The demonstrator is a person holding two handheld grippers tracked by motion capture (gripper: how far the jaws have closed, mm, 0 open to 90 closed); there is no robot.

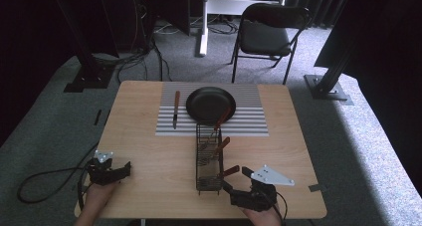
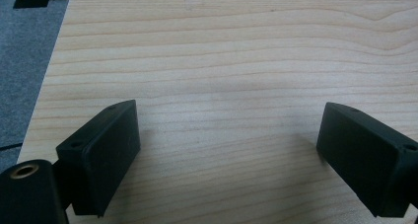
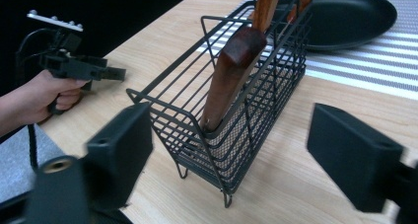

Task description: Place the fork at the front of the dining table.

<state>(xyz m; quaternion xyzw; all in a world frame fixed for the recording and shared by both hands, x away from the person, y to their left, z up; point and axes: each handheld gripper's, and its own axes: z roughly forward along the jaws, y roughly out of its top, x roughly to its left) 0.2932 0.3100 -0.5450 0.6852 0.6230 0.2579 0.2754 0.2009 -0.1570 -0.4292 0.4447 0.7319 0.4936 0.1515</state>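
The right claw sits at about five o'clock on the worktop, released, its jaws spread wide and pointed at the near end of the wire caddy. The caddy stands upright just below the striped mat, roughly at the centre of the worktop. Three wooden-handled utensils lean in it, and the nearest handle pokes out toward the right claw, not yet gripped.

On the mat, a knife already lies at nine o'clock from the black plate, so one piece of the place setting seems done. The three utensils in the caddy are left to set out; from the handles alone it is hard to say which is fork, spoon or knife.

The left claw rests at seven o'clock, also released, with nothing but bare wood between its jaws, well apart from the caddy.
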